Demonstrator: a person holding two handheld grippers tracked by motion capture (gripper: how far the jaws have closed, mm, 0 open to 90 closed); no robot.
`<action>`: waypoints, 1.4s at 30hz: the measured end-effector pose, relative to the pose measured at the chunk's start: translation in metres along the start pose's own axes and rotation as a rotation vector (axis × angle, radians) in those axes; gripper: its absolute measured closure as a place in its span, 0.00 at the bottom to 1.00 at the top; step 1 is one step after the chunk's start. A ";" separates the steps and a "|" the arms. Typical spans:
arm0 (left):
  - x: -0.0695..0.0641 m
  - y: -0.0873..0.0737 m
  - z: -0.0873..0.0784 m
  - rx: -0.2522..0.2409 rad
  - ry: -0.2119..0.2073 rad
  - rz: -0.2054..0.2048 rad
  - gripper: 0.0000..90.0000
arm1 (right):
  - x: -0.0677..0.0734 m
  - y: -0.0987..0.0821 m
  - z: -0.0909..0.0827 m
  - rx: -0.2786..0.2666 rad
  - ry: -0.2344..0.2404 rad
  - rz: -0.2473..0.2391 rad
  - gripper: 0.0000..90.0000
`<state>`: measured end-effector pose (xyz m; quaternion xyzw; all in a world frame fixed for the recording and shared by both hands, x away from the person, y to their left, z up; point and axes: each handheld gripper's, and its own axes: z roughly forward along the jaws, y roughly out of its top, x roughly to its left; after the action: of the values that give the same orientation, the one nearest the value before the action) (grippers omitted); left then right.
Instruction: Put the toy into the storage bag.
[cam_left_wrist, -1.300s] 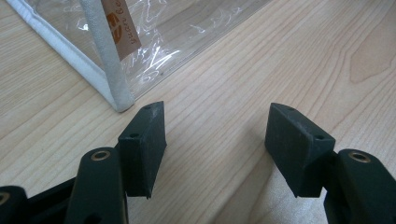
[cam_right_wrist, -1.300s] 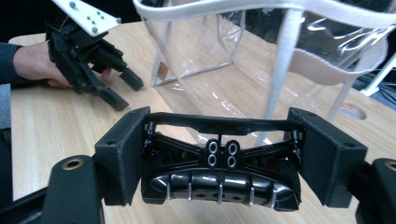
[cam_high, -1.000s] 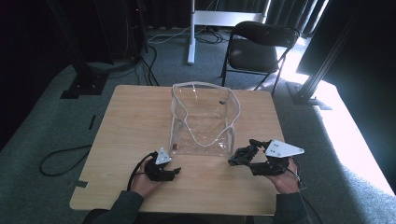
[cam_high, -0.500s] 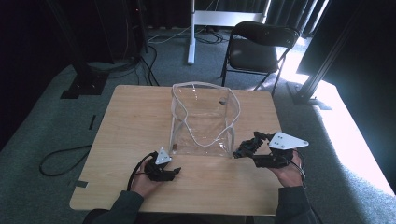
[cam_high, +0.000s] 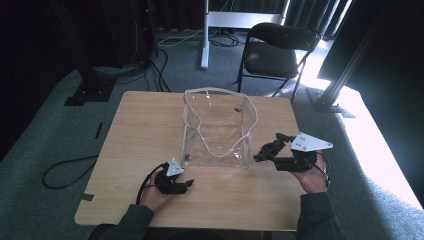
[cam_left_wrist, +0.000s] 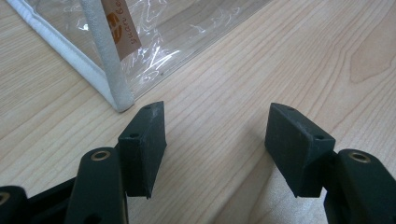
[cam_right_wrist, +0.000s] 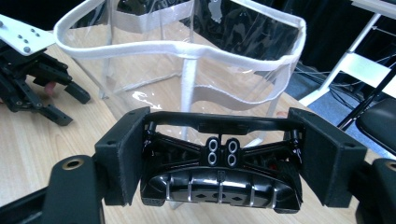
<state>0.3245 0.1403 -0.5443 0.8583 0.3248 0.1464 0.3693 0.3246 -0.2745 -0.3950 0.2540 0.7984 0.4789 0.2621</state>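
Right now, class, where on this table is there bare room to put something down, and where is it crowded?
Bare wood lies on the table's left side, between the clear bag and the left edge, and along the near edge between the two hands. It is crowded at the bag's near corners, where the left tongs and right tongs sit close.

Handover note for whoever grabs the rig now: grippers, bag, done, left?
Left gripper: open, holding nothing, low on the wooden table just off the near-left corner of the clear plastic bag.
Right gripper: open, holding nothing, raised beside the bag's right side and aimed at it.
Bag: stands upright mid-table, mouth open, white-trimmed rim slack; nothing clearly inside.
Done: grippers positioned either side.
Left: probably grip the bag; neither gripper touches it yet.
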 end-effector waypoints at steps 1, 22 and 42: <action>0.000 0.000 0.000 0.000 0.000 0.000 0.43 | -0.001 0.001 0.000 0.007 -0.003 -0.003 0.27; 0.000 0.000 0.000 -0.001 0.003 -0.002 0.43 | -0.016 0.021 0.005 0.001 -0.041 -0.029 0.27; -0.001 0.000 0.001 -0.001 0.015 -0.016 0.41 | -0.025 0.035 0.002 -0.016 -0.065 -0.029 0.27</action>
<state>0.3241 0.1389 -0.5445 0.8544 0.3344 0.1502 0.3683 0.3499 -0.2757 -0.3603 0.2559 0.7890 0.4731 0.2970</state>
